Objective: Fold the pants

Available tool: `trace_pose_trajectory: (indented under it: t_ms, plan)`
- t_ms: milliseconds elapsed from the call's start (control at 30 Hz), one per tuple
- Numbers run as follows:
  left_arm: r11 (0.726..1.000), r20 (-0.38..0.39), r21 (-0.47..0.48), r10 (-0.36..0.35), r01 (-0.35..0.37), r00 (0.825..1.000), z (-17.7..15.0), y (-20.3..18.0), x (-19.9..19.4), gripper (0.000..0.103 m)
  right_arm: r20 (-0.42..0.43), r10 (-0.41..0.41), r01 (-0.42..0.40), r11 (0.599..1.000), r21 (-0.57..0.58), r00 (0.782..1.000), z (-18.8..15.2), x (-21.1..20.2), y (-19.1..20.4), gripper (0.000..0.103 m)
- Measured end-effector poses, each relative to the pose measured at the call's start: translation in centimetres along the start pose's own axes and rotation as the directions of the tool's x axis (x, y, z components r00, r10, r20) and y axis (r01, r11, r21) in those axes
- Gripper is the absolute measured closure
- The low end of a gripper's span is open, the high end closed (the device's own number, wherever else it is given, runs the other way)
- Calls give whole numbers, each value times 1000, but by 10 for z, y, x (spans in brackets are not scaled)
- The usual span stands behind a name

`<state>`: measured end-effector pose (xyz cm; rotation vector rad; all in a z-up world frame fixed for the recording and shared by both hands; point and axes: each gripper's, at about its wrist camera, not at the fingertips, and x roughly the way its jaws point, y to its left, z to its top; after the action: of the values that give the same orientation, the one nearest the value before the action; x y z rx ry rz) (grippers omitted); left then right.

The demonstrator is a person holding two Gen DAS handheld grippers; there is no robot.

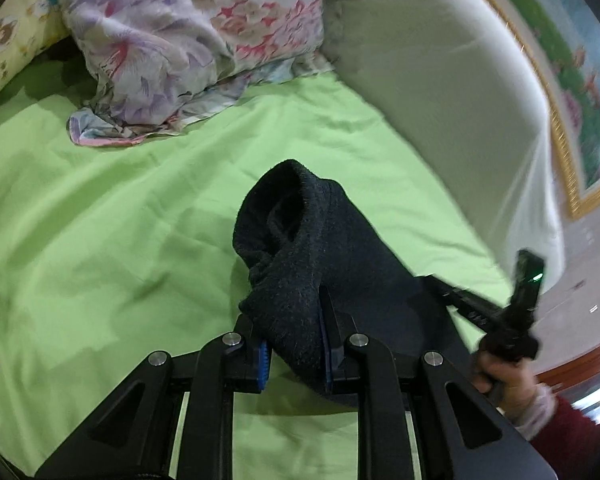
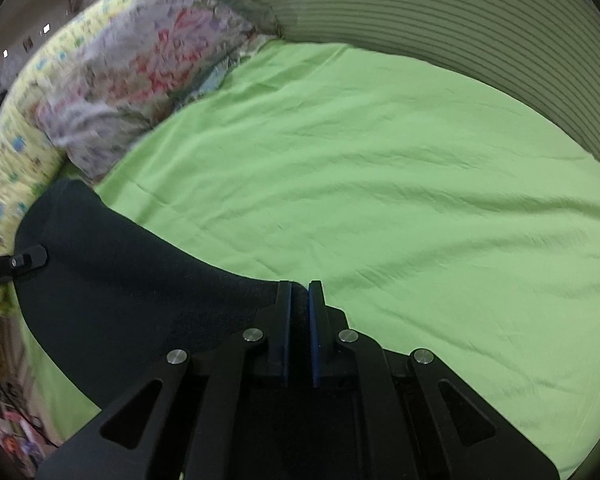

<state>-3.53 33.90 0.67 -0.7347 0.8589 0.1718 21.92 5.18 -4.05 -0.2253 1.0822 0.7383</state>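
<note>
The dark fleece pants (image 1: 312, 248) hang lifted above the green bed sheet (image 1: 100, 220). My left gripper (image 1: 292, 320) is shut on a bunched edge of the pants, which bulge up past its blue pads. In the right wrist view the pants (image 2: 120, 280) stretch as a wide dark band to the left. My right gripper (image 2: 300, 292) is shut on their edge, with fabric between the blue pads. The other gripper (image 1: 516, 312), held by a hand in a red sleeve, shows at the right of the left wrist view. The left gripper's tip (image 2: 24, 260) shows at the left edge of the right wrist view.
A floral quilt (image 1: 172, 40) and a yellow patterned pillow (image 1: 8, 40) lie at the head of the bed. A white padded headboard (image 1: 440, 80) and a gold-framed picture (image 1: 572, 80) stand to the right. A ribbed panel (image 2: 460, 20) borders the sheet (image 2: 380, 160).
</note>
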Motion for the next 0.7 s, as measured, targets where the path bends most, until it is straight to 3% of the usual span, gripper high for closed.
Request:
trace_pose_trajectory:
  t_ms: [167, 267, 333, 433, 567, 700]
  plan:
    - [983, -12, 139, 124, -122, 992, 0, -5, 29, 83, -23, -52, 52, 999, -1, 998, -4, 20, -2, 94]
    - [964, -24, 160, 219, -213, 975, -2, -2, 40, 70, -37, -68, 69, 997, 35, 997, -7, 23, -6, 86]
    - [958, -20, 144, 254, -248, 967, -3, 2, 36, 60, -9, -84, 85, 993, 80, 996, -10, 12, -13, 72]
    - [945, 24, 114, 307, -308, 951, -2, 8, 19, 49, 20, -110, 107, 986, 126, 994, -16, -7, -23, 69]
    - [954, 50, 74, 288, -292, 956, 5, 12, -4, 46, 58, -103, 86, 966, 244, 993, -35, -44, -50, 69]
    - [962, 53, 92, 252, -256, 966, 10, -4, -11, 42, 77, -113, 80, 936, 343, 991, -61, -74, -72, 67]
